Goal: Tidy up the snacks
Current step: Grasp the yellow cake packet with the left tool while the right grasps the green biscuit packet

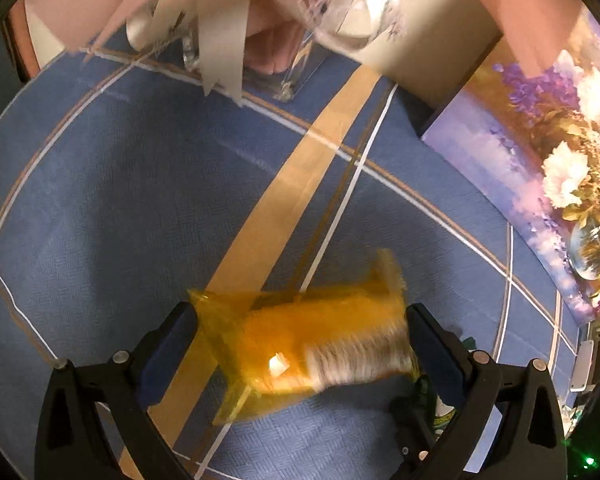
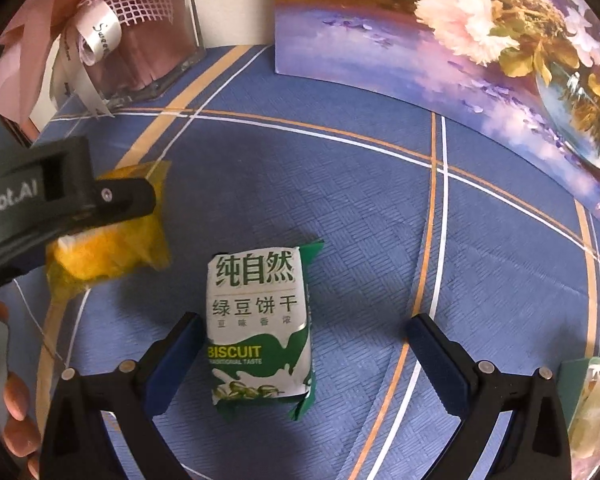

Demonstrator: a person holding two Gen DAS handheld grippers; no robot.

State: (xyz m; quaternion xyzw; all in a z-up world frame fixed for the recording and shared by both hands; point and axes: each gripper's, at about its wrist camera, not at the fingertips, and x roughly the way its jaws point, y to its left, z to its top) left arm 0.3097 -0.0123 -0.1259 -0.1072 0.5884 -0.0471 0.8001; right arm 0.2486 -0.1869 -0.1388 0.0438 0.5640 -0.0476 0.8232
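Orange, motion-blurred snack packet (image 1: pixel 300 344) is clamped between the left gripper (image 1: pixel 302 330) jaws; a green-and-white biscuit pack (image 2: pixel 260 332) lies between the right gripper (image 2: pixel 306 340) jaws, which are spread wide, beside the left-hand one.

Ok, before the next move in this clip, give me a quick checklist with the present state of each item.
1. Left tongs hold the orange snack packet: ok, it sits between both pads, though blurred.
2. Orange packet is off the blue tablecloth: cannot tell; the right wrist view suggests it is lifted.
3. Right tongs are open: ok, wide apart and holding nothing.
4. Green biscuit packet is lined up between the right tongs: not ok, it lies beside the left pad, far from the right one.
5. Green packet lies flat, label up: ok.
6. Where the snacks should go: cannot tell; only a clear box with ribbon shows at the back.
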